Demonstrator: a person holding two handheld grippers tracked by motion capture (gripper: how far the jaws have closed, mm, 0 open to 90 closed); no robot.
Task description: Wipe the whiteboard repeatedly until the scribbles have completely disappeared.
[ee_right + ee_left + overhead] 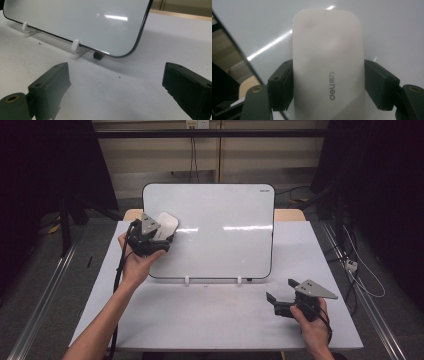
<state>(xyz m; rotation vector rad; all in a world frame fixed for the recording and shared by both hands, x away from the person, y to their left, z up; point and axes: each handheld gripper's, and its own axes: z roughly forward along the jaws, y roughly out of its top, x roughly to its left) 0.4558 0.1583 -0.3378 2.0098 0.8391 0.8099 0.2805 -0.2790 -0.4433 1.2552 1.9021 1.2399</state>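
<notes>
A white, rounded eraser (328, 62) sits clamped between the two black jaws of the left tongs (328, 86), which press on its long sides. In the left gripper view it rises from the bottom centre of the frame, its lower end cut off by the edge; small grey lettering reads "deli" near the lower middle. In the high view the eraser (166, 224) lies against the upper left part of a whiteboard (220, 235), just beside the board's left edge, partly covered by the left tongs (159, 238) and their grey plate. Whether its underside touches the board cannot be made out.

The whiteboard stands tilted on small white clips (74, 45) at the centre of a pale worktop (210, 315). Its surface is glossy, with streaks of reflected light.

At the lower right of the high view, the right tongs (281, 290) are held by a hand (312, 322) just above the worktop, jaws wide apart and gripping nothing. In the right gripper view a small dark object (97, 55) sits under the board's lower corner, too small to identify.
</notes>
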